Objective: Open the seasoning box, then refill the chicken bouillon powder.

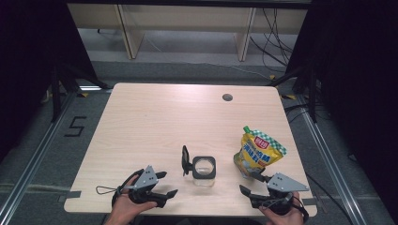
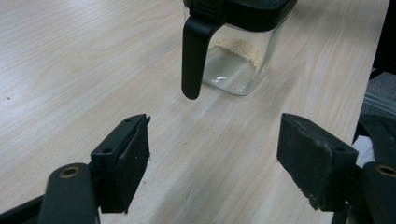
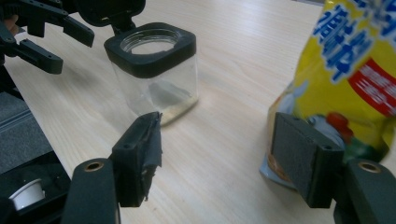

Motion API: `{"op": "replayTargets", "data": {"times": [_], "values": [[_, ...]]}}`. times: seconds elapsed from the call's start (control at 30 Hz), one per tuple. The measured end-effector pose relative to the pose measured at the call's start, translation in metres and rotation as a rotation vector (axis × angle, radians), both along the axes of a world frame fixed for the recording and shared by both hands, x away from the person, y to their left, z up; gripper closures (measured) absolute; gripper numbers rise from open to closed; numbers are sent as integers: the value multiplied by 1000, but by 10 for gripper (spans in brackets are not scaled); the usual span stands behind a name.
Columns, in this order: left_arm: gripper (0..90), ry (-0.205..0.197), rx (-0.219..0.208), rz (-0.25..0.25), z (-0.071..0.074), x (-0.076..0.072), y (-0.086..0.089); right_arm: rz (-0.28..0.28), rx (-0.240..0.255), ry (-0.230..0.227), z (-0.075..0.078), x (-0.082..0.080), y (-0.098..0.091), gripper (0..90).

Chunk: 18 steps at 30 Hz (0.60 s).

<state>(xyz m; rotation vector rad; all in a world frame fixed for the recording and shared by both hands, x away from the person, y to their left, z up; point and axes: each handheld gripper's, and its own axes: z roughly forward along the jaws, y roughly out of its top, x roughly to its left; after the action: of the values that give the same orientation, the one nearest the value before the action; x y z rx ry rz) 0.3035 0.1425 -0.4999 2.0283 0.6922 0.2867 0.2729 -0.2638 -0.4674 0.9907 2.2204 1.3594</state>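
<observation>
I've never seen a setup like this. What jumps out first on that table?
The bright yellow pouch with a green checked top stands near the table's right front edge. Beside it, toward the middle, sits a clear glass jar with a black collar, its hinged lid flipped open. Nearest the front edge, the left tongs and right tongs rest open, holding nothing.

Bench: light wood-grain top, rounded corners, 1 round cable hole near the far right edge. Grey floor beyond, with loose black cables at right. Pale wooden furniture legs behind. A "5" marking on the floor at left
</observation>
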Motion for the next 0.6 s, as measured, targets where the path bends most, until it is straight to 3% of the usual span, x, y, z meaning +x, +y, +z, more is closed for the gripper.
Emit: {"op": "replayTargets", "data": {"times": [0.2, 0.23, 0.27, 0.4, 0.43, 0.5, 0.6], "values": [[247, -6, 11, -6, 1, 0, 0, -6, 5, -19, -1, -7, -11, 343], [246, -10, 19, 0, 1, -1, 0, -43, 16, 8, -1, -14, -13, 343], [246, -10, 19, 0, 1, -1, 0, -43, 16, 8, -1, -14, -13, 343], [244, -9, 3, -6, 0, 0, 0, -64, -24, -40, -2, -13, -25, 330], [244, -9, 3, -6, 0, 0, 0, -64, -24, -40, -2, -13, -25, 330], [243, -20, 19, -16, 2, 1, 1, -116, -5, -3, -3, -15, -28, 312], [242, -10, 22, -10, 1, 0, 0, -124, -18, -14, -5, -11, -33, 281]]}}
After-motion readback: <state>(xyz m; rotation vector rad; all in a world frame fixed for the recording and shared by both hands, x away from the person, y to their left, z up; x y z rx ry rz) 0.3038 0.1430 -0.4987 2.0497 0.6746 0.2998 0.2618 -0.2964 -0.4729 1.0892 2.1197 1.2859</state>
